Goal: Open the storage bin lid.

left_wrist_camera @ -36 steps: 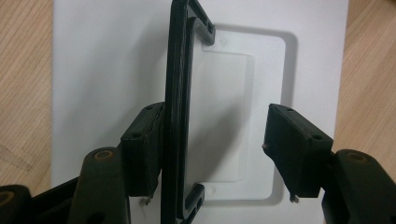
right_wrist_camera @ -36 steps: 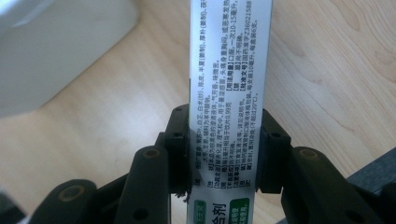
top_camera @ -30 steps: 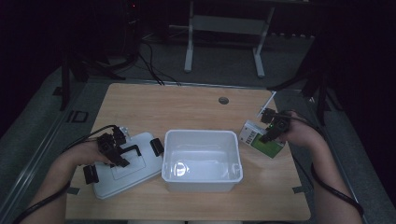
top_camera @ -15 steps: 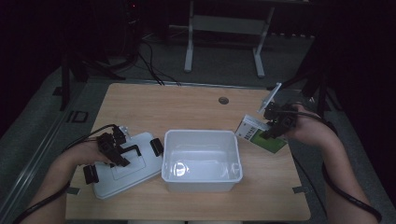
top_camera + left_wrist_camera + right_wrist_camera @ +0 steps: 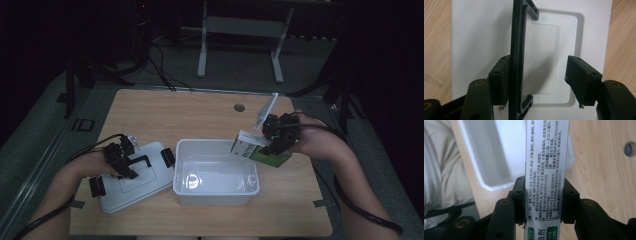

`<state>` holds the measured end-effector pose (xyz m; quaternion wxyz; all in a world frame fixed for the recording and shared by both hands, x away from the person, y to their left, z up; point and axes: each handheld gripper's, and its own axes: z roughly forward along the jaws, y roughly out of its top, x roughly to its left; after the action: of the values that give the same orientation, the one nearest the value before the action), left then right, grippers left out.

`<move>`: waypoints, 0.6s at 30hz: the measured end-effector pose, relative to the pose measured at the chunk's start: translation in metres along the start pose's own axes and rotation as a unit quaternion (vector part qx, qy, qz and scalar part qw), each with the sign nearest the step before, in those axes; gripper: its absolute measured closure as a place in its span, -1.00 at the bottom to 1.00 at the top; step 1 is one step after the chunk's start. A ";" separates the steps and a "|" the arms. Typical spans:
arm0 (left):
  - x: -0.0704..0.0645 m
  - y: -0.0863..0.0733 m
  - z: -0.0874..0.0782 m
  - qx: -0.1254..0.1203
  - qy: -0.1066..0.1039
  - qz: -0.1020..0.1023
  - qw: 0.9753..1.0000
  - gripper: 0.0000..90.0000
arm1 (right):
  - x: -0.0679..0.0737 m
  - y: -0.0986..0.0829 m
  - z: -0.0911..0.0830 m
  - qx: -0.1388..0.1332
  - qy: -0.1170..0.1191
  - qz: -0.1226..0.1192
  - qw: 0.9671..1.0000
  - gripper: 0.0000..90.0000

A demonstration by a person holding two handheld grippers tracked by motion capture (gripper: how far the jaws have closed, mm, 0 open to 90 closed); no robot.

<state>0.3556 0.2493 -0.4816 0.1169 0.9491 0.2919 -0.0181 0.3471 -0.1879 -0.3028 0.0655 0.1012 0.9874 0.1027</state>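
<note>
- The right claw [image 5: 274, 141] was clamped on the medicine box [image 5: 257, 151], right of centre, at the bin's [image 5: 216, 192] right rim; next, lower and release inside.
- The left claw [image 5: 121, 161] stood apart around the lid's handle [image 5: 519, 57], lower left on the tabletop [image 5: 190, 112].

Dim high view, bright gripper views

left gripper [image 5: 121, 159] at 8 o'clock, jaws apart, forearm in from bottom-left; right gripper [image 5: 274, 137] at 3 o'clock, jaws clamped tight, forearm in from bottom-right, wrist bent inward.
</note>
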 end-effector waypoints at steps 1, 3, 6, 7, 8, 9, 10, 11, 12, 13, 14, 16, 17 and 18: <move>0.000 0.000 0.000 -0.001 0.001 -0.001 1.000 -0.11 | 0.003 0.004 0.001 0.001 0.004 -0.007 1.000 0.42; -0.001 0.000 -0.001 -0.002 0.000 -0.001 1.000 -0.11 | 0.009 0.011 0.001 -0.001 0.013 -0.019 1.000 0.42; -0.001 0.000 -0.001 -0.003 0.000 -0.002 1.000 -0.11 | 0.017 0.021 0.002 -0.005 0.021 -0.033 0.999 0.42; -0.002 0.000 0.000 -0.005 0.000 -0.003 1.000 -0.11 | 0.019 0.024 0.003 -0.011 0.024 -0.037 0.999 0.42; -0.002 0.000 0.000 -0.005 0.000 -0.003 1.000 -0.11 | 0.021 0.027 0.004 -0.017 0.032 -0.037 0.999 0.42; -0.002 0.000 0.000 -0.005 -0.001 -0.002 1.000 -0.11 | 0.022 0.029 0.005 -0.021 0.038 -0.045 0.998 0.42; -0.003 0.000 0.000 -0.004 0.000 -0.001 1.000 -0.11 | 0.026 0.032 0.006 -0.021 0.038 -0.049 0.998 0.42; -0.003 0.000 0.000 -0.001 0.001 0.001 1.000 -0.11 | 0.028 0.036 0.008 -0.020 0.038 -0.057 0.997 0.42; -0.003 0.000 0.000 0.000 0.000 0.001 1.000 -0.11 | 0.031 0.039 0.010 -0.017 0.039 -0.062 0.997 0.42; -0.003 0.000 0.000 0.000 0.001 0.002 1.000 -0.11 | 0.034 0.042 0.012 -0.015 0.038 -0.068 0.997 0.42; -0.003 0.000 -0.001 0.000 0.001 0.002 1.000 -0.11 | 0.036 0.045 0.013 -0.014 0.040 -0.071 0.997 0.42; -0.003 0.000 -0.001 -0.002 0.000 0.000 1.000 -0.11 | 0.039 0.049 0.016 -0.015 0.043 -0.079 0.996 0.42; -0.003 0.000 -0.001 -0.001 0.000 0.000 1.000 -0.11 | 0.040 0.051 0.018 -0.015 0.047 -0.082 0.995 0.42; -0.003 0.000 -0.001 -0.001 0.000 0.000 1.000 -0.11 | 0.042 0.053 0.020 -0.013 0.047 -0.087 0.995 0.42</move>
<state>0.3530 0.2478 -0.4806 0.1174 0.9491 0.2917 -0.0175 0.3195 -0.1247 -0.3156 0.0288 0.0089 0.9930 0.1143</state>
